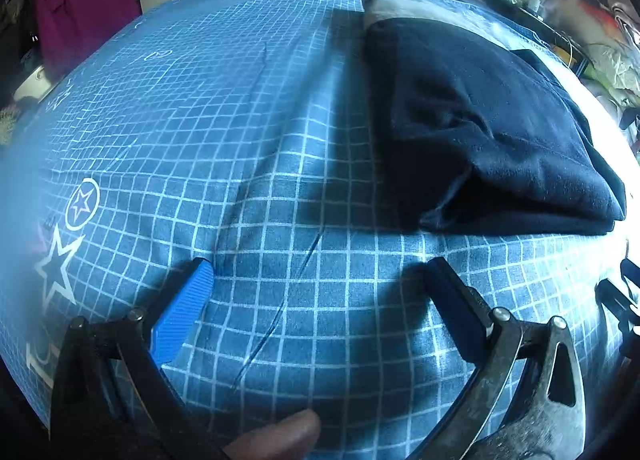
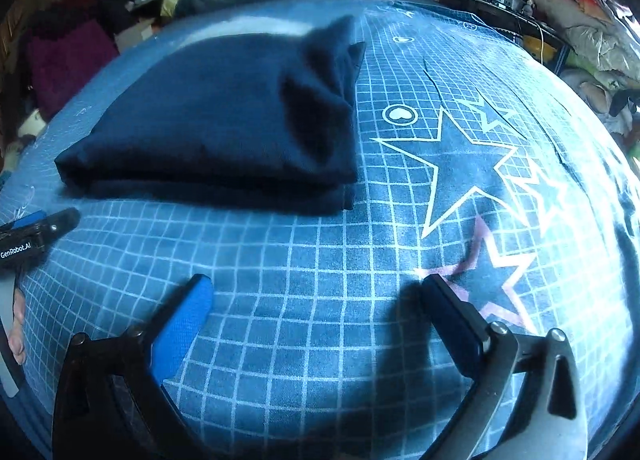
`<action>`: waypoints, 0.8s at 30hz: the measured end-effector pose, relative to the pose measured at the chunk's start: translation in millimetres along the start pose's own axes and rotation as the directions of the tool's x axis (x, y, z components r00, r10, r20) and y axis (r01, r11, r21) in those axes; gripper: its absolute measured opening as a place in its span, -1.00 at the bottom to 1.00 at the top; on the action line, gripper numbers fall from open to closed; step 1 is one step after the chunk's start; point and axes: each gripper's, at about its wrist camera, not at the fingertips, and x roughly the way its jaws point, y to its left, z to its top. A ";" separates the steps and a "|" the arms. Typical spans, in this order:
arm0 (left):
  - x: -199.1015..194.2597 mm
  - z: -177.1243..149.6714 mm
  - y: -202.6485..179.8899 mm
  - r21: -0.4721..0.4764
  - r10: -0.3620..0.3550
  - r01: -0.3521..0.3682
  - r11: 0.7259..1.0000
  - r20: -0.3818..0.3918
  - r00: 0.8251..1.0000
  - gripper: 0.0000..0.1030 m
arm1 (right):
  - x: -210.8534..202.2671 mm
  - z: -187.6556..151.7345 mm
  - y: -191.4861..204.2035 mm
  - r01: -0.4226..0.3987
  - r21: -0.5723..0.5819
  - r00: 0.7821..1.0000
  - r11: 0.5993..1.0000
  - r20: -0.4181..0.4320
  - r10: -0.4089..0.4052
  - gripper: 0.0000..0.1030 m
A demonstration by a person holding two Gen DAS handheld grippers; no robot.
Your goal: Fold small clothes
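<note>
Navy knit garment (image 1: 492, 132), soft, light and floppy, lies folded on the blue bedsheet (image 1: 248, 108) ahead of both wide, empty claws, left claw (image 1: 320, 276) and right claw (image 2: 316, 284), best pinched at its layered near edge.

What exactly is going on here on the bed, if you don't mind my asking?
A person is folding small clothes with a handheld gripper in each hand. A dark navy garment lies folded into a neat stack on the blue grid-patterned bedsheet. Neither gripper holds it: the left gripper and the right gripper both have their jaws wide open over bare sheet, just short of the garment's near edge. The fold looks done.
</note>
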 end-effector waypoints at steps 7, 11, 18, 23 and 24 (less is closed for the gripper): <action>-2.1 -4.1 1.2 -0.010 -0.001 0.001 1.000 0.025 1.000 1.00 | 2.8 1.2 -5.0 -0.020 0.003 1.000 1.000 0.020 0.020 1.00; -5.2 -9.1 0.1 -0.015 -0.003 0.003 1.000 0.027 1.000 1.00 | 2.2 0.1 -5.3 -0.021 0.004 1.000 1.000 0.023 0.021 1.00; -5.1 -7.9 0.4 -0.017 -0.004 0.005 1.000 0.026 1.000 1.00 | 2.4 -1.2 -5.8 -0.026 0.007 0.999 1.000 0.021 0.026 1.00; -5.2 -8.3 0.3 -0.018 -0.005 0.006 1.000 0.027 1.000 1.00 | 5.3 2.2 -7.8 -0.034 0.013 0.999 0.999 0.017 0.033 1.00; -5.5 -7.8 0.4 -0.018 -0.006 0.006 1.000 0.027 1.000 1.00 | 5.5 2.4 -7.7 -0.033 0.013 0.999 0.999 0.017 0.033 1.00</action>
